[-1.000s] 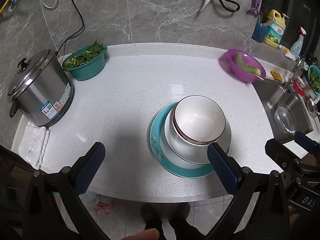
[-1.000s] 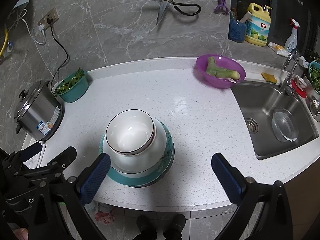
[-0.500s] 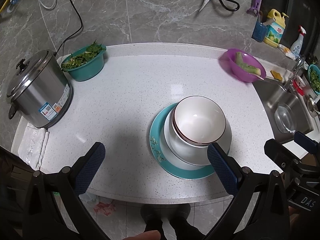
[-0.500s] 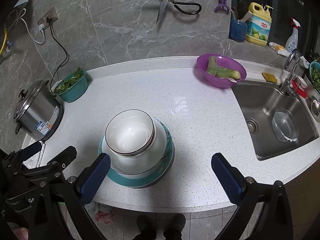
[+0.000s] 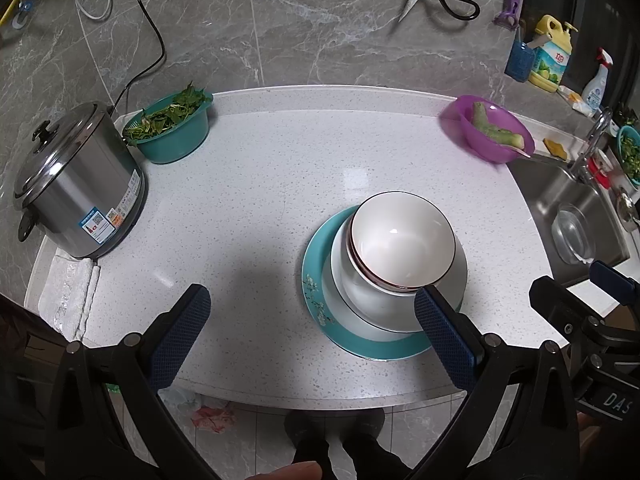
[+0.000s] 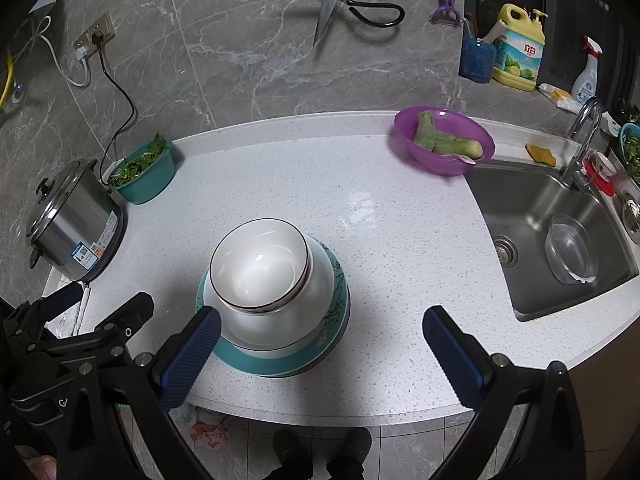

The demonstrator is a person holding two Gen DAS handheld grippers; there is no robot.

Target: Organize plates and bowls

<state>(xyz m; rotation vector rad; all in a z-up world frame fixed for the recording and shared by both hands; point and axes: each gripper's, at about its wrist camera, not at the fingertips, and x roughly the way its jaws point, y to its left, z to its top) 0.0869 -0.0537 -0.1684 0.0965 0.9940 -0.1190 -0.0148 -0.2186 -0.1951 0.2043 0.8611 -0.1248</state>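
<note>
- Left wrist view: the white bowls (image 5: 402, 250) sit nested one inside another, the top one with a dark rim, on a white plate (image 5: 452, 304) that in turn rests on a teal plate (image 5: 316, 292) with a flower pattern.
- The whole stack stands on the white table (image 5: 260, 200), near its front edge and towards the sink side.
- The left gripper (image 5: 306, 334) hangs above the front edge with its fingers spread wide and nothing between them; its right finger overlaps the stack's near rim in the picture, but contact cannot be told.
- In the right wrist view the right gripper (image 6: 318, 350) also has its fingers wide apart and empty, the stack lying just ahead of its left finger.
- Judged from this, the stacking looks done: plates at the bottom, bowls on top, and no loose crockery elsewhere on the table.
- What may be left is little, perhaps squaring up the stack, since the bowls sit off centre on the teal plate.
- Further out stand a rice cooker (image 5: 76, 184) and a teal basin of greens (image 5: 170, 128) at the left, a purple bowl (image 6: 442, 140) with vegetables at the back right, and the sink (image 6: 532, 236) holding a clear glass bowl (image 6: 570, 254).
</note>
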